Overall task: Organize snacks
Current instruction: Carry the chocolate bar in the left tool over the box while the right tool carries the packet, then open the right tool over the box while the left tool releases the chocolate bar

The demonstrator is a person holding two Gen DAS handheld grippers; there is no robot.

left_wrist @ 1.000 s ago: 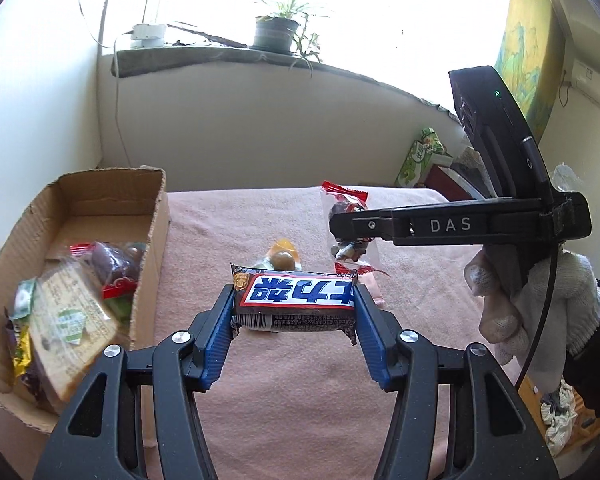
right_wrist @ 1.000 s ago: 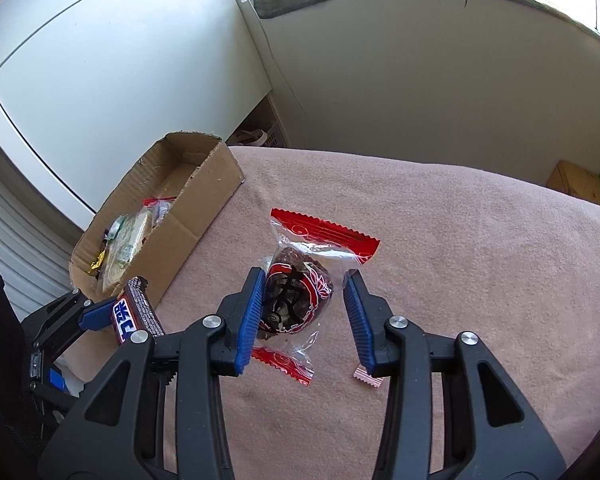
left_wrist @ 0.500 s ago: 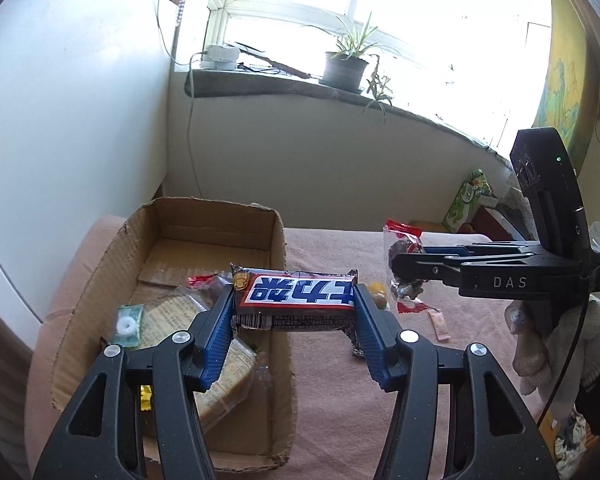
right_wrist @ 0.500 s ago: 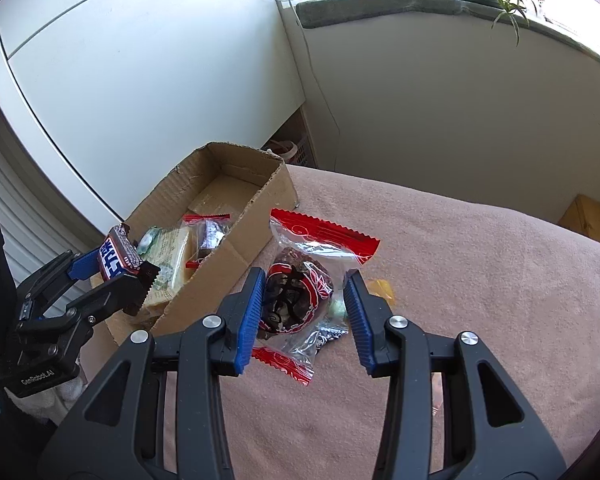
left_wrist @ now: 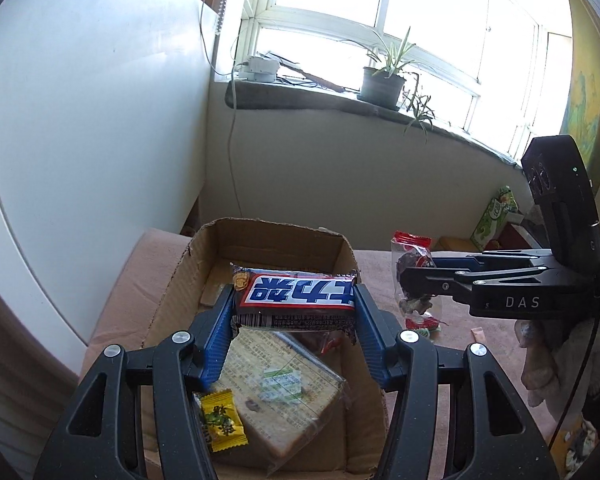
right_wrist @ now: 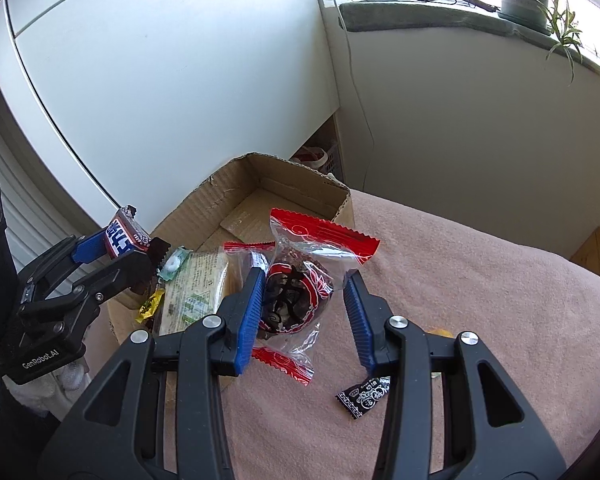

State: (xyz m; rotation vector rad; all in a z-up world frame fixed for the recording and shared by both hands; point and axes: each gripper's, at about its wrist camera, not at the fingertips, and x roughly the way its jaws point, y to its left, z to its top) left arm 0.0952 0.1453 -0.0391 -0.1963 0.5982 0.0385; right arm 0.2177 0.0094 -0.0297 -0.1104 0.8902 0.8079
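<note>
The chocolate bar, in a blue, white and red wrapper, is clamped crosswise between the blue pads of the left gripper, whose jaws press on the bar's two ends. It is held in the air above the open cardboard box. Inside the box lie a flat cracker pack, a yellow candy at its near corner, and a green-and-white candy further along.

The right gripper holds a clear snack bag with red crimped ends and a dark, red-printed pastry inside. The left pad presses against the bag; a gap shows between the bag and the right pad, so the jaws are partly closed and the grip appears to rest on one side. The bag is raised, just beside the box's right wall.

The box stands on a counter covered with a pink cloth. A small black sachet lies on the cloth below the right gripper, apart from the box. A potted plant stands on the windowsill behind.
</note>
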